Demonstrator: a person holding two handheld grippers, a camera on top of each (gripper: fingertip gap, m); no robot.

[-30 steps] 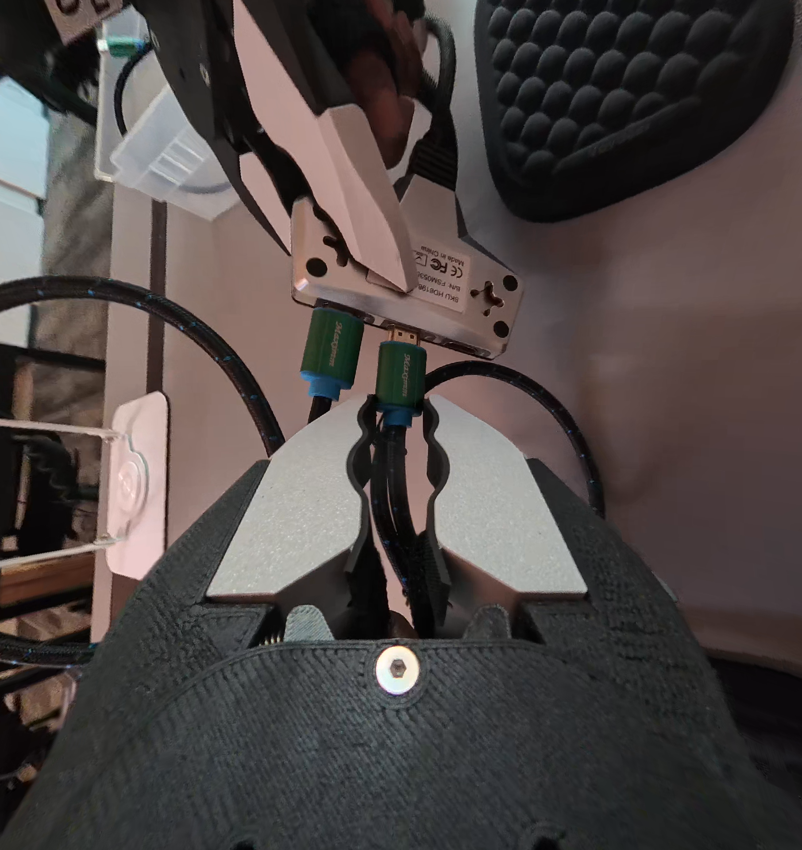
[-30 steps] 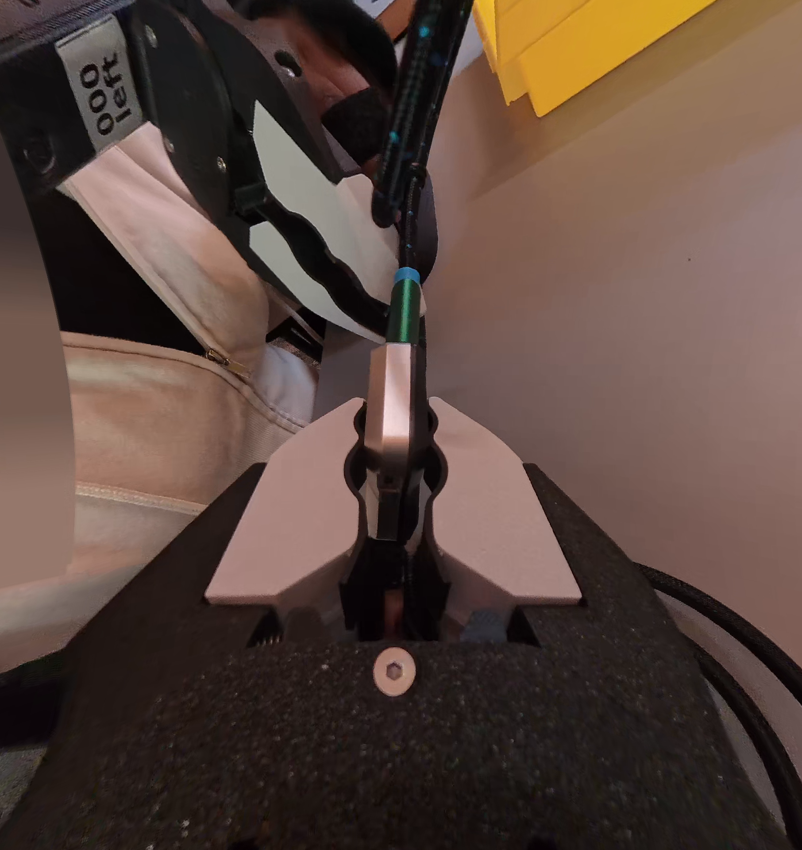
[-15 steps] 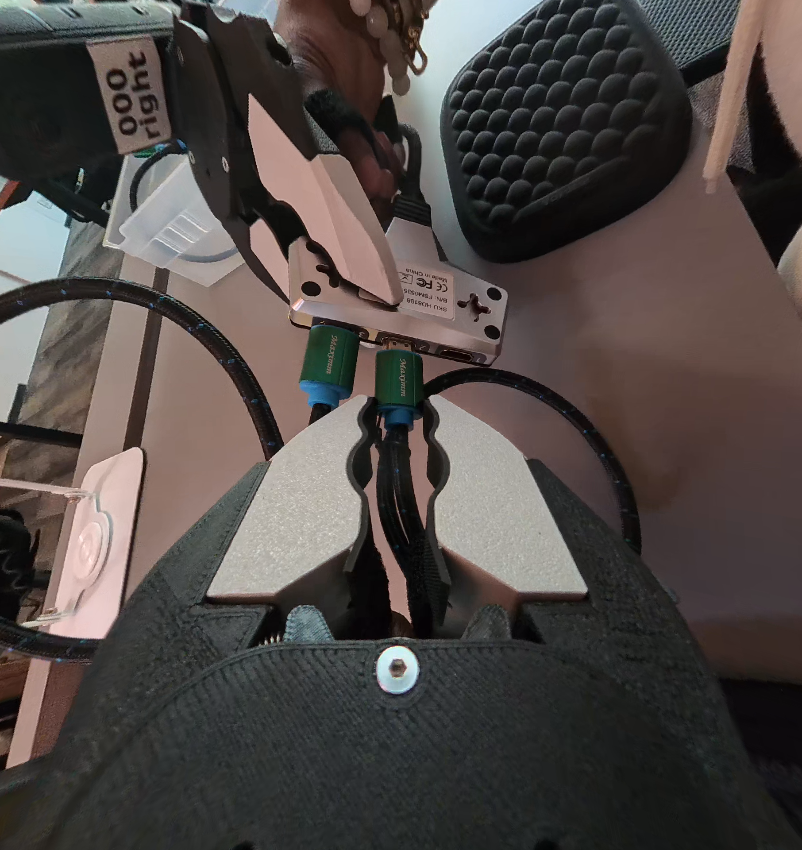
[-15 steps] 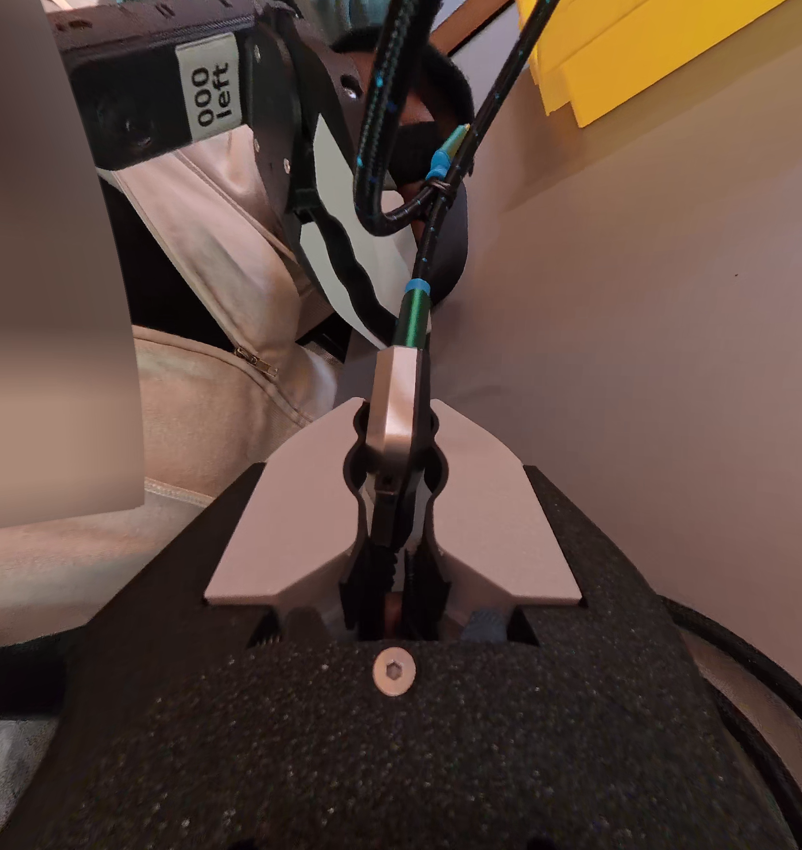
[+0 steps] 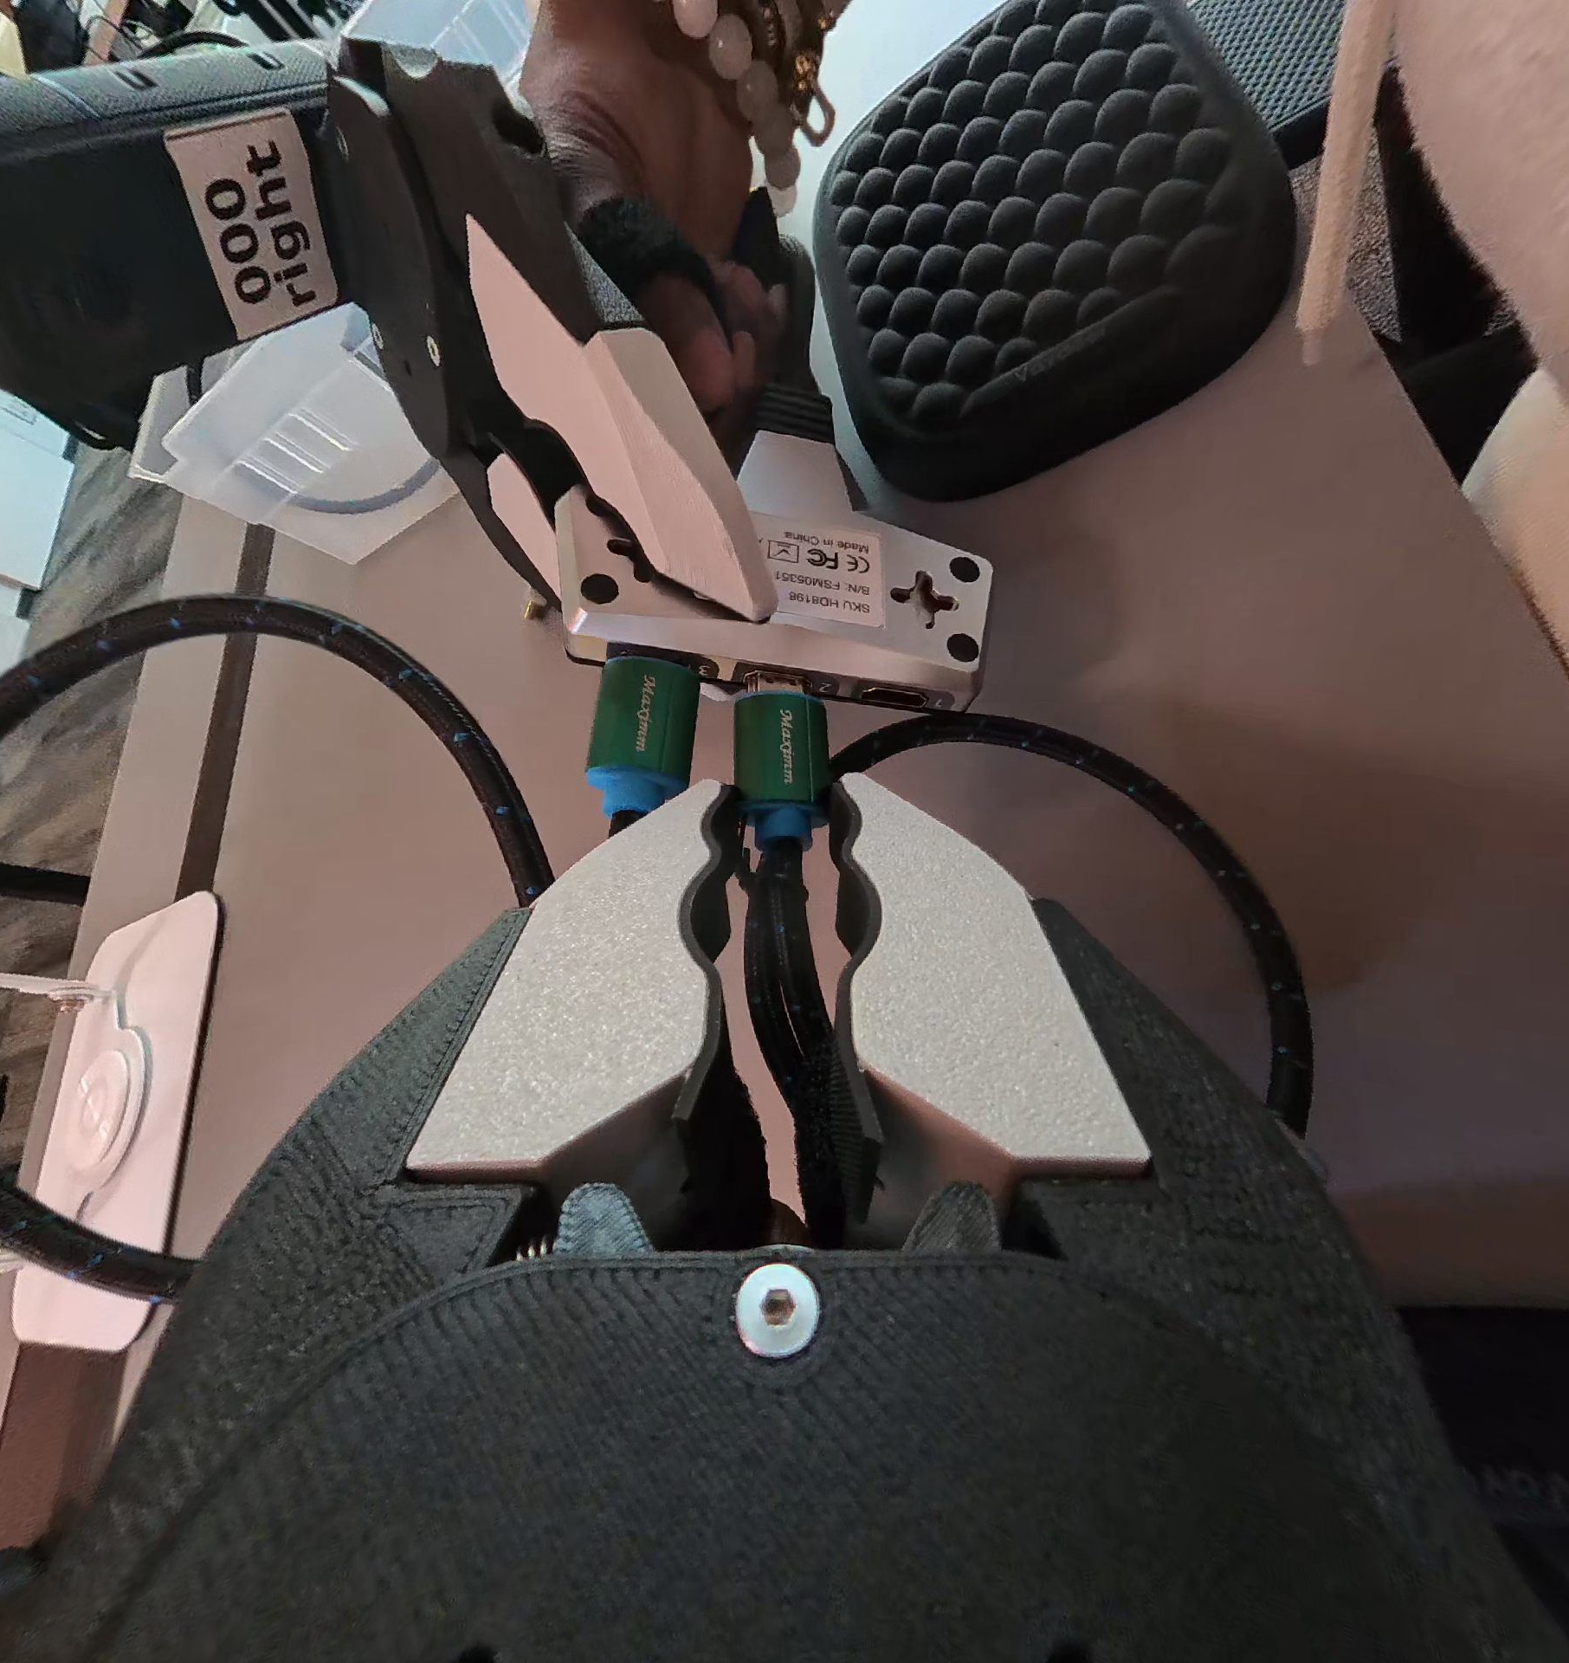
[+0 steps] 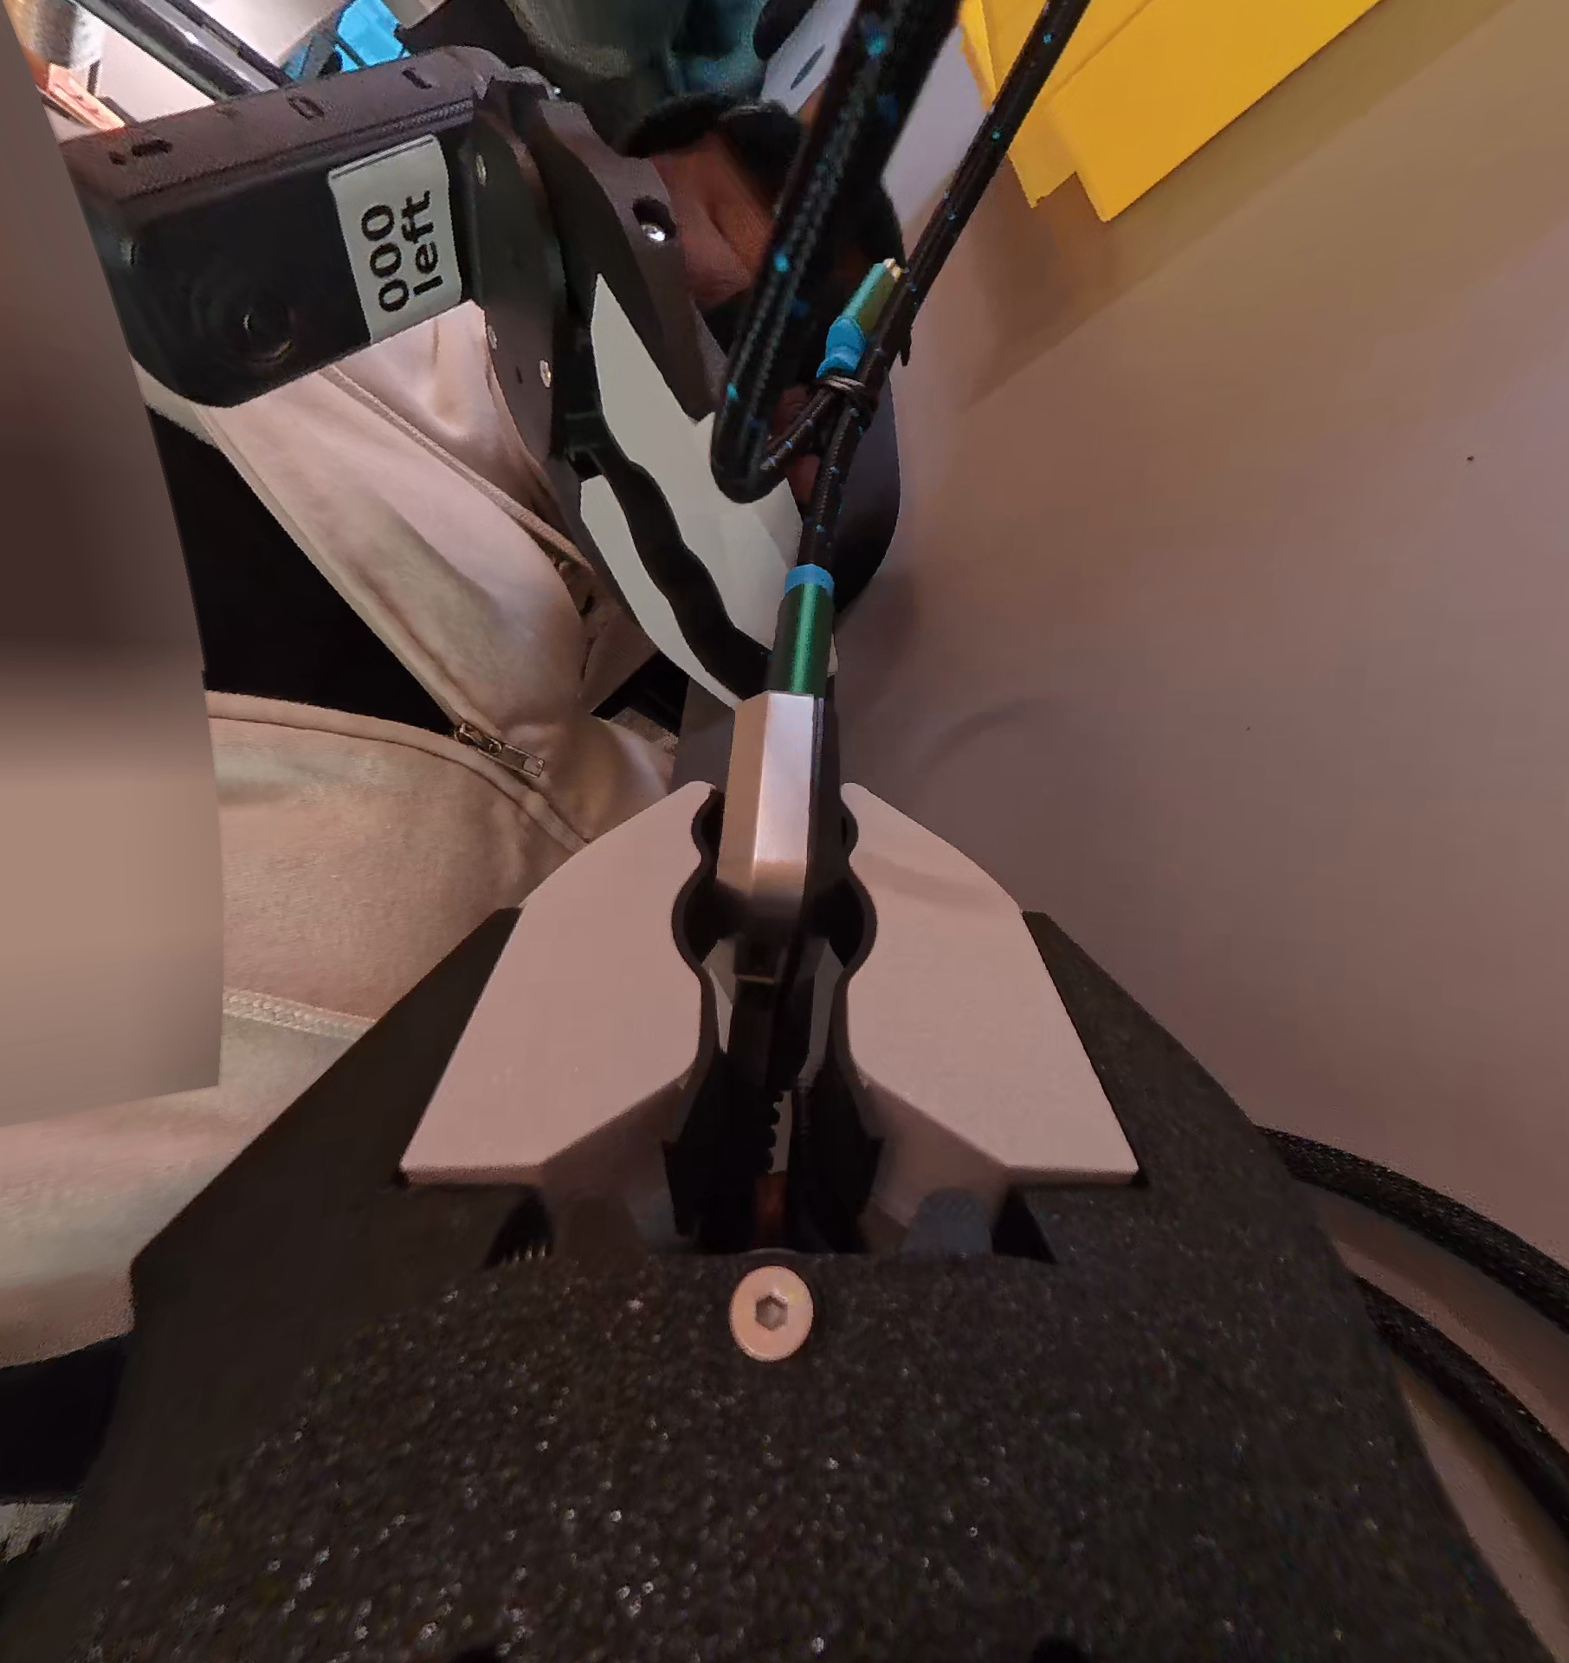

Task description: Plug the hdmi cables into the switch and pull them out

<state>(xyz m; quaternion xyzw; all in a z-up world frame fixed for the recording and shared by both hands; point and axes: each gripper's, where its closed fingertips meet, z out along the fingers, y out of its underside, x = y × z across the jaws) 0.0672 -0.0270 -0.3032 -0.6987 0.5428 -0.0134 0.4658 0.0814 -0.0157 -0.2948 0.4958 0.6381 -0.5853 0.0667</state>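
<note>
My right gripper (image 6: pixel 776 810) is shut on one end of the silver HDMI switch (image 6: pixel 767 792) and holds it above the table. In the left wrist view the switch (image 5: pixel 880 621) shows its underside, with the right gripper's finger (image 5: pixel 637 468) across it. One green HDMI plug (image 5: pixel 641 733) sits in the left port. My left gripper (image 5: pixel 781 805) is shut on the blue collar of a second green plug (image 5: pixel 779 751), whose metal tip is in the middle port. The right port (image 5: pixel 893 720) is empty. A loose green plug (image 6: pixel 862 310) hangs behind.
A black dimpled cushion (image 5: pixel 1051 243) lies beyond the switch. A clear plastic box (image 5: pixel 295 450) and a white holder (image 5: pixel 115 1080) stand at the left. Braided cable loops (image 5: pixel 1213 855) curve on both sides. Yellow sheets (image 6: pixel 1168 90) lie far right. A person's beige garment (image 6: pixel 385 810) is close. Only a small space, under 4 cm, lies between the two pairs of fingers.
My left gripper has pushed the second plug forward. Its gold tip, bare a second ago, has gone into the middle port. The right gripper keeps its hold on the switch.
</note>
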